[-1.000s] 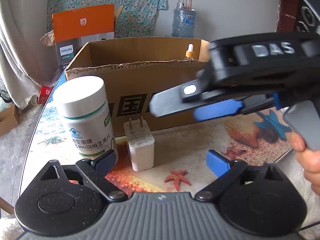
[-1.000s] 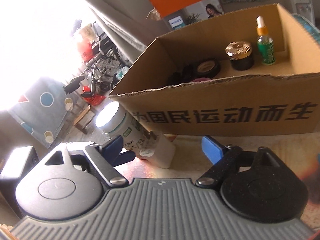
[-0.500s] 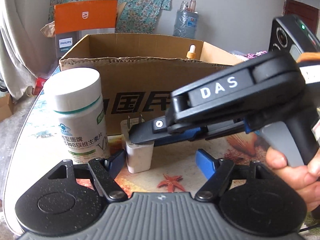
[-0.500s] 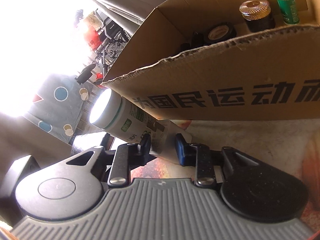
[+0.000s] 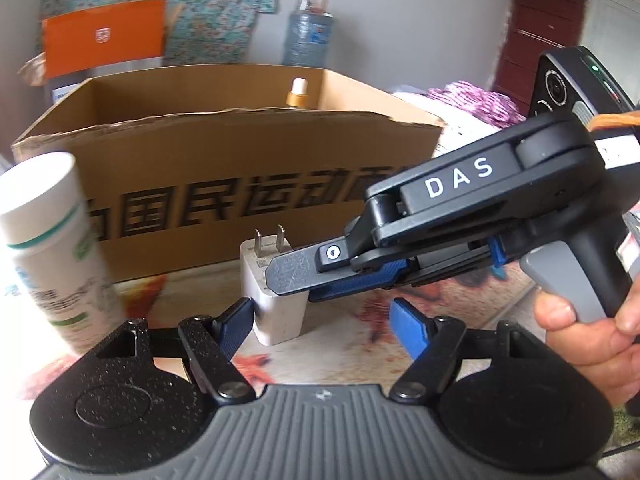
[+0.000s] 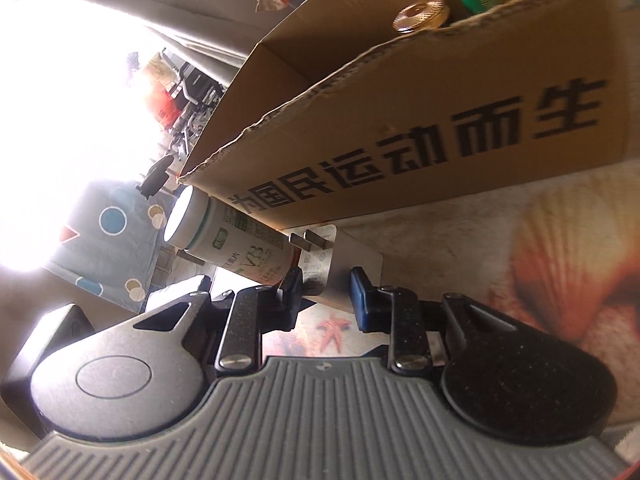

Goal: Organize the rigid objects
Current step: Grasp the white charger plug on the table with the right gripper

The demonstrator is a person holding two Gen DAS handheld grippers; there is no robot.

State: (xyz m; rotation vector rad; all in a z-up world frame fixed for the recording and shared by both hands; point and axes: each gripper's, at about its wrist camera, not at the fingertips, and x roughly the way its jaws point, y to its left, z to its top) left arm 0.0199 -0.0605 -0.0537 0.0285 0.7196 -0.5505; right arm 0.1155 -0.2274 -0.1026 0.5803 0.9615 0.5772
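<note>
- Right tool (image 6: 326, 286): jaws have just been closing; now pinching the white plug adapter (image 6: 340, 252), one pad on each broad side of its body.
- Right tool, bearing: reaches in from the right in the left wrist view, and my hand (image 5: 592, 340) is wrapped round its grey handle.
- Left tool (image 5: 322, 330): jaws have just been closing but stand spread. The adapter's lower part sits between the pads, close against the left one. I cannot tell whether that pad touches it; the right pad is well clear.
- White plug adapter: upright on the surface (image 5: 340, 356), both metal prongs pointing up, just in front of the cardboard box (image 5: 240, 152) and near the middle of its printed front wall.
- White bottle (image 5: 44, 240): white cap, green band and green label; upright on the surface beside the adapter, toward the surface's left edge and near the box's left front corner.
- Cardboard box: open at the top, ragged front rim, black characters on the front wall.
- Box contents, as seen: one dropper bottle (image 5: 297, 92) standing against the rear wall; one dark jar with a ribbed gold lid (image 6: 420, 14) beside it.
- Surface: printed with seashells and starfish.
</note>
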